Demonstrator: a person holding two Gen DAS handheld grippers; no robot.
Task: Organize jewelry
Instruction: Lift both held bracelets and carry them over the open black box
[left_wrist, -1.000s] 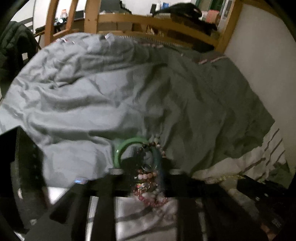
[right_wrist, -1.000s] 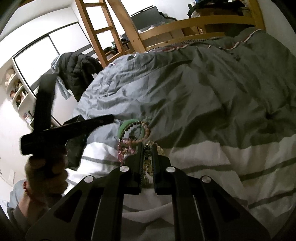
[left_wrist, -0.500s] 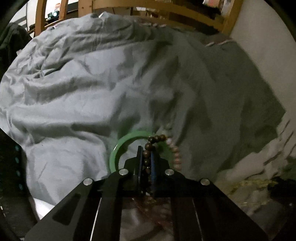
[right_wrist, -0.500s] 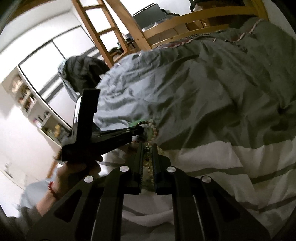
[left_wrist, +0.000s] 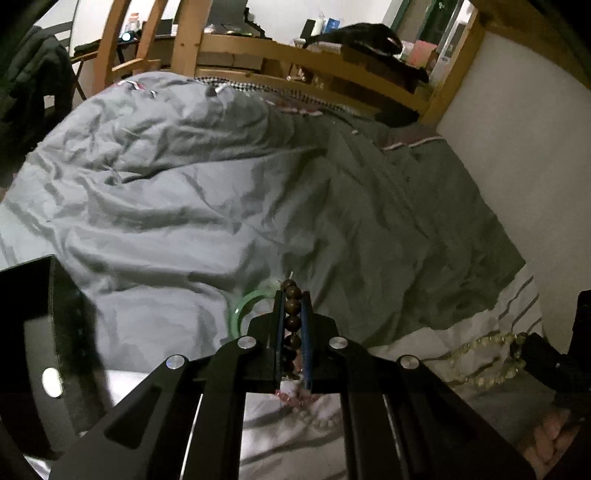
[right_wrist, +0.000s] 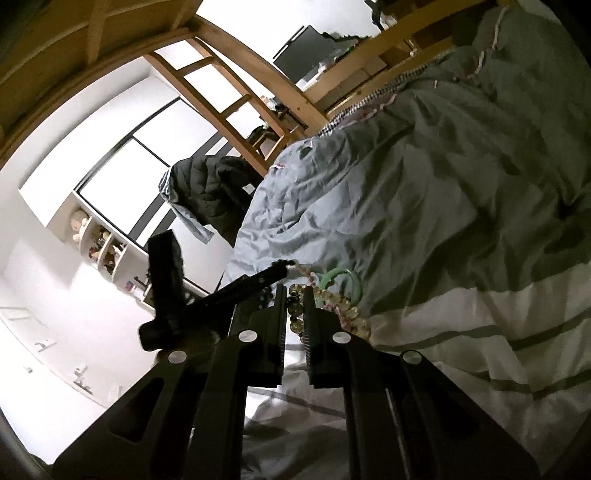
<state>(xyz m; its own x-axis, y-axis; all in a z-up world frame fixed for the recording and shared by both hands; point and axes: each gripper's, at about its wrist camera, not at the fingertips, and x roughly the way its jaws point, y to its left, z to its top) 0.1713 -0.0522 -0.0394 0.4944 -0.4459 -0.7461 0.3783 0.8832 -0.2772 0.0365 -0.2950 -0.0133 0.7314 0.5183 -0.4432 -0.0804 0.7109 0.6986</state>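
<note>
My left gripper (left_wrist: 293, 295) is shut on a dark brown bead bracelet (left_wrist: 292, 305) and holds it above the bed. A green bangle (left_wrist: 245, 305) lies on the grey duvet just left of its fingers, and pink beads (left_wrist: 295, 397) lie below. My right gripper (right_wrist: 294, 291) is shut on a pale yellow-green bead bracelet (right_wrist: 295, 314), which also shows in the left wrist view (left_wrist: 480, 356). In the right wrist view the green bangle (right_wrist: 343, 282) and a pinkish bead strand (right_wrist: 338, 308) lie beside its fingers, and the left gripper (right_wrist: 284, 265) reaches in from the left.
A crumpled grey duvet (left_wrist: 221, 206) covers the bed over a white striped sheet (right_wrist: 480, 332). A wooden bed frame (left_wrist: 295, 55) and ladder (right_wrist: 229, 96) stand behind. A dark jacket (right_wrist: 210, 188) hangs at the left. A white wall (left_wrist: 517, 166) runs along the right.
The left gripper has closed on the brown bead bracelet and lifted it off the pile. The right gripper has tilted and risen with the pale bracelet in it.
</note>
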